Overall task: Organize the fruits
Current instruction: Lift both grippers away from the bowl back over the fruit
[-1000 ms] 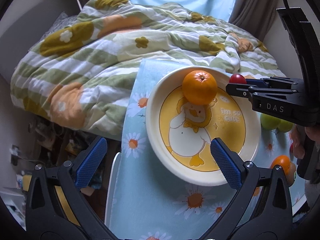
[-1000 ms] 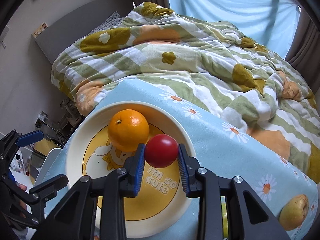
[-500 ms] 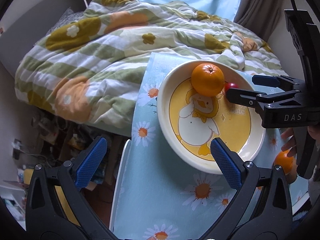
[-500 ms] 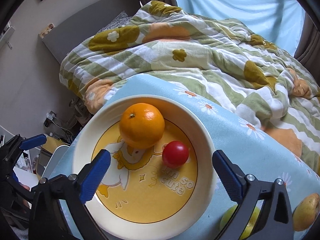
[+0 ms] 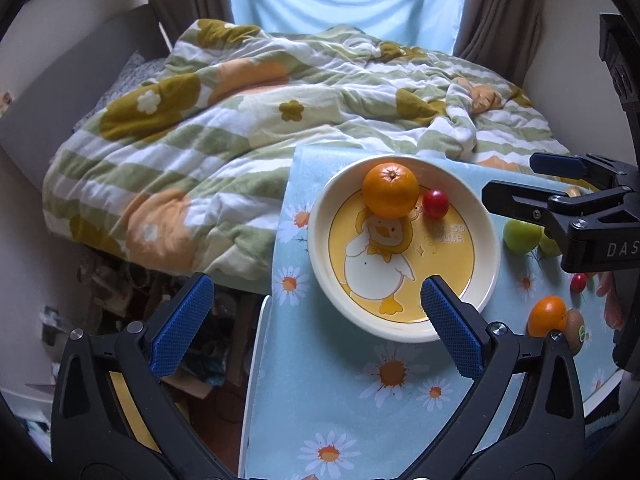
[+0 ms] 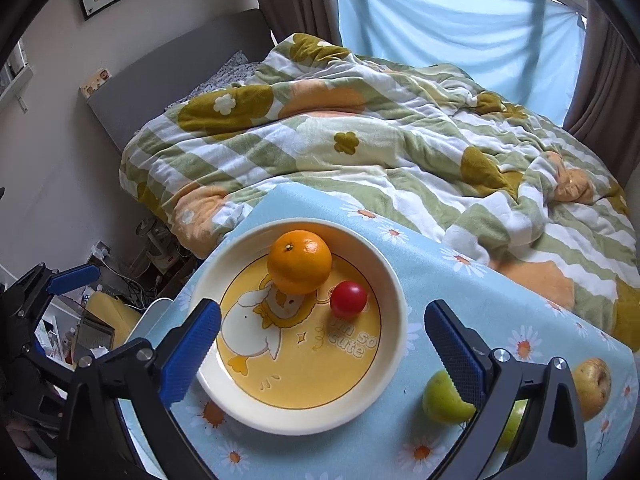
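The plate (image 6: 400, 292), cream rim w/ a yellow duck print, holds a big orange (image 6: 299, 261) at its far side and a small red tomato (image 6: 348, 298) just beside it, apart or barely touching, can't tell. Both are round, glossy, free to roll. Risk: a nudge to the plate rim could send the tomato rolling. Off the plate, on the daisy cloth (image 5: 332, 408): green apples (image 5: 521, 235) just right of it, then a second orange (image 5: 546, 316), a kiwi (image 5: 576, 330), another small tomato (image 5: 578, 282). Any could roll off the edge. Right gripper (image 6: 320, 348) hovers over the plate's near side, jaws spread wide, nothing between. Left gripper (image 5: 316, 324) is likewise released, empty.
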Available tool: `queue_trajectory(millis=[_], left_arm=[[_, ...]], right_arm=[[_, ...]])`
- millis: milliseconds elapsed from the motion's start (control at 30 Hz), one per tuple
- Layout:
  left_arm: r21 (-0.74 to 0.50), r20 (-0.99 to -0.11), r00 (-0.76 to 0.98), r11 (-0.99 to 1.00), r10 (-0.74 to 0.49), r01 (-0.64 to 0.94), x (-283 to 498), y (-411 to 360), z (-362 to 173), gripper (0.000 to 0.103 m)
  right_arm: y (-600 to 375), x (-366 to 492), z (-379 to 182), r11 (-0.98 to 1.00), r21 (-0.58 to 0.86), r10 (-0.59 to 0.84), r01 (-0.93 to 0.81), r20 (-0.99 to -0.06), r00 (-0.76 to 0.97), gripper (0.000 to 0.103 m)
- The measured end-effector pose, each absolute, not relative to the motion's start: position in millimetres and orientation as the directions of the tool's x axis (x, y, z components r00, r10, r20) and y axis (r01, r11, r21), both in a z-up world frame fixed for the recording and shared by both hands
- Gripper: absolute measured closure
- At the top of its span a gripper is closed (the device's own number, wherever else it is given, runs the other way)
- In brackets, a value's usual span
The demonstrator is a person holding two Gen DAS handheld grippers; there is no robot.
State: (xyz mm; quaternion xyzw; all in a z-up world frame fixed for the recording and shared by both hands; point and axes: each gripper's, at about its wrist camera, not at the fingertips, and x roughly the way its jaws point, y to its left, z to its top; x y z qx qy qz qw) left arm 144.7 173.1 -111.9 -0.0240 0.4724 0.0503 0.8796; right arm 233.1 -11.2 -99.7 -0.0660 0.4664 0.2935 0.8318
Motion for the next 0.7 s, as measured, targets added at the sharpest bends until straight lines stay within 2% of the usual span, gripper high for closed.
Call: queue_trajectory(millis=[367, 700], left_arm=[[-0.025, -0.811, 0.585, 0.999, -0.032, 0.020, 149, 148, -85, 0.000], [-0.055, -0.799, 0.592, 0.993, -0.104, 0.100, 144, 80, -78, 0.000]], right_arm=[[-74, 191, -62, 0.905, 0.117, 0.329, -0.409, -0.803, 0.498, 0.001], [-160, 152, -54, 0.960, 0.082, 0.228, -0.267, -0.783, 0.579, 0.001]])
